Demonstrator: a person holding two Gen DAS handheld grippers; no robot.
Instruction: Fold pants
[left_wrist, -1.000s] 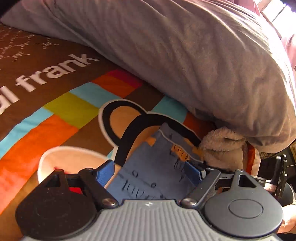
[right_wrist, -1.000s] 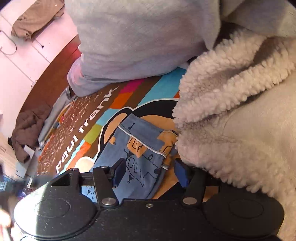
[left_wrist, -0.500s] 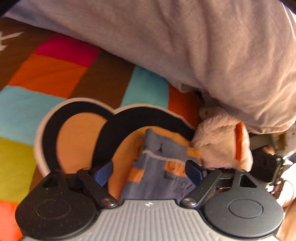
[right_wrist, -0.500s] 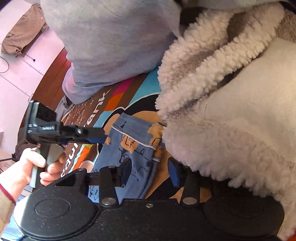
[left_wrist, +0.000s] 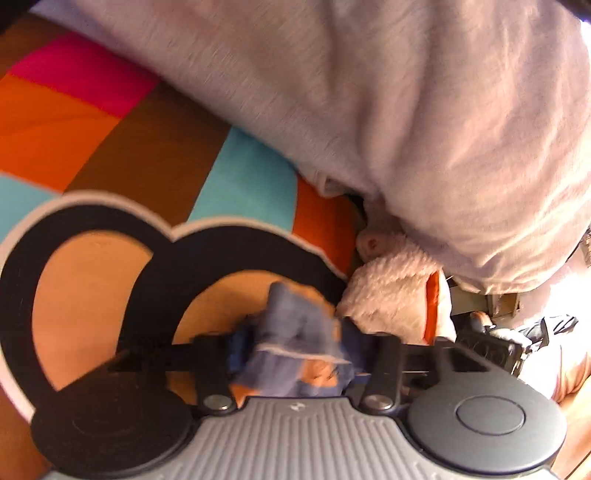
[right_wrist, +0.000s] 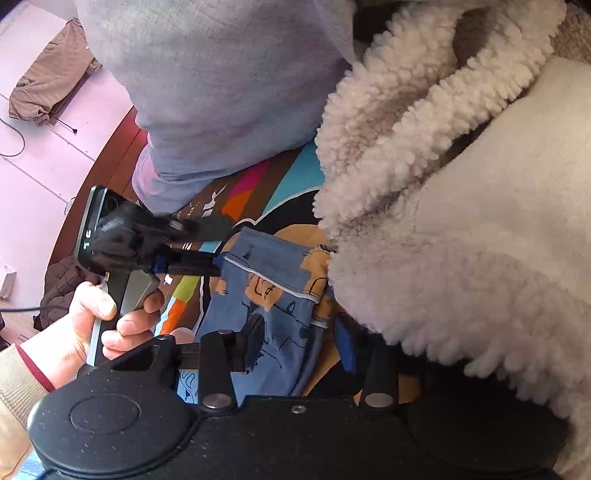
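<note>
Small blue printed pants (right_wrist: 273, 302) lie on a colourful bedspread (left_wrist: 147, 155), their far end with a white-piped waistband (right_wrist: 266, 275). My left gripper (left_wrist: 295, 350) has closed on the bunched waistband corner of the pants (left_wrist: 291, 332); it also shows in the right wrist view (right_wrist: 218, 266), held in a hand, its tips at the pants' far left corner. My right gripper (right_wrist: 299, 332) is open, its fingers (right_wrist: 343, 343) straddling the pants' near right edge beside a fleece blanket.
A grey pillow (left_wrist: 406, 110) lies across the far side of the bed. A cream fleece blanket (right_wrist: 461, 221) crowds the pants on the right. The floor with heaped clothes (right_wrist: 48, 85) lies beyond the bed's left edge.
My left gripper moved forward to the waistband and closed on it, bunching the cloth. My right gripper narrowed a little around the pants' near edge but stays open.
</note>
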